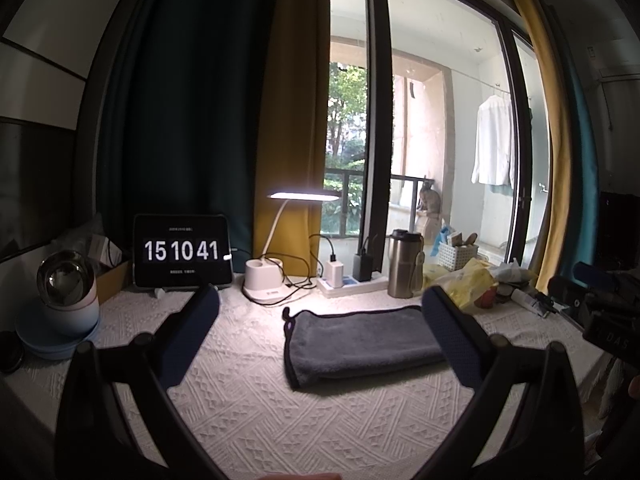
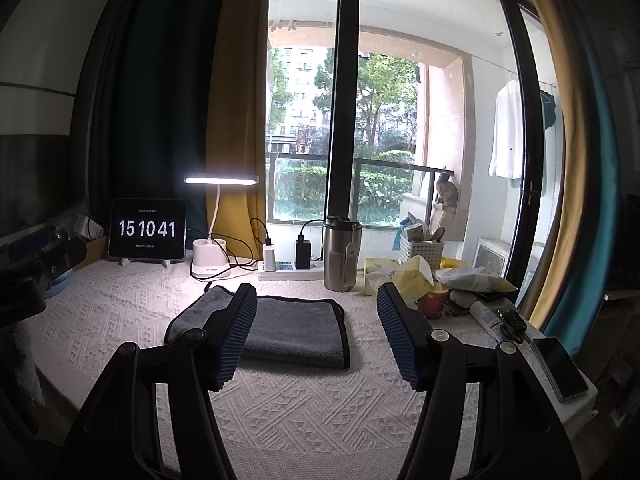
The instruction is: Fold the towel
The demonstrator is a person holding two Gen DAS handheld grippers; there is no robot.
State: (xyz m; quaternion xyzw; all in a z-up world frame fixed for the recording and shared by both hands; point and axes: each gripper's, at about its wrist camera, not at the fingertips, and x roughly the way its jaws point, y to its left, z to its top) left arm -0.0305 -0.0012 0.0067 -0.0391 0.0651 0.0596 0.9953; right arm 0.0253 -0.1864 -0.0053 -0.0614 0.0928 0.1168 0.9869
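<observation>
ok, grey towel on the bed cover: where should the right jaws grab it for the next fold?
Judging by its pose, take the grey towel at its right short edge, where the dark trimmed layers stack, coming from the right and low along the white textured cover. It lies flat, already folded, so only an edge offers purchase. The right gripper is open and aligned there.

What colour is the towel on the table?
Grey with a dark edge trim; the towel shows best in the right wrist view.

Both grippers hang level above the table, pointing toward twelve o'clock. The left gripper (image 1: pixel 320 312) has its jaws spread wide; the right gripper (image 2: pixel 316 304) likewise, gripping nothing.
</observation>
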